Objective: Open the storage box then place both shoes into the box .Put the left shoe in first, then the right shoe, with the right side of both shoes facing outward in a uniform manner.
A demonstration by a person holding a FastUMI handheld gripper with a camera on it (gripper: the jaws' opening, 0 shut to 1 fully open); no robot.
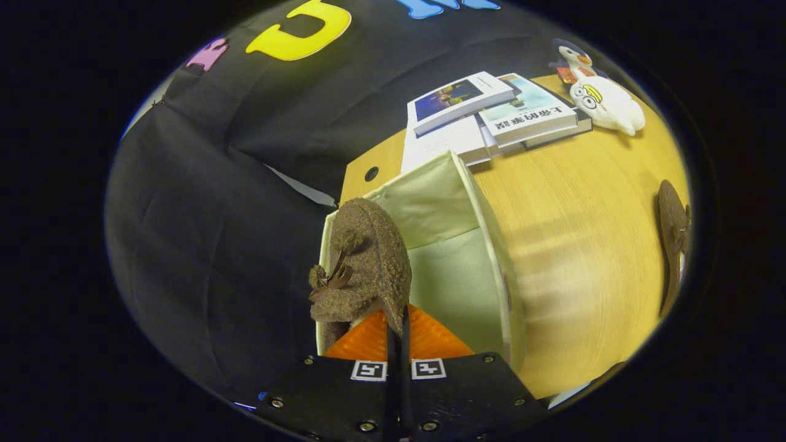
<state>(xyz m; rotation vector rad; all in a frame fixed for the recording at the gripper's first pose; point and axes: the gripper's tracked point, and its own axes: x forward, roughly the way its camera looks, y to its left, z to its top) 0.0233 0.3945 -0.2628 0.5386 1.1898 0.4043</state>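
**Lowering the first shoe into the open box**

Fingers (374,334) are pressed nearly together, pinching the edge of a brown fuzzy shoe (362,264) by its collar; the gripper (398,334) carries it hanging over the near left corner of the storage box (491,245). The box is already open, its pale lining bare beneath the shoe, and it stands at the left edge of the desk (571,245).

The step in hand appears to be setting this shoe down inside. To do it well, the person would lower the shoe straight down along the left wall so the sole lands flat on the lining, leaving room beside it for its partner, and would check that its right side faces outward before letting go. The thin pinch on soft fabric could slip, so a slow descent seems wise.

Beyond the box, the second shoe (672,245) lies near the desk's right edge. At the far edge sit stacked books (491,113) and a white plush toy (605,101).
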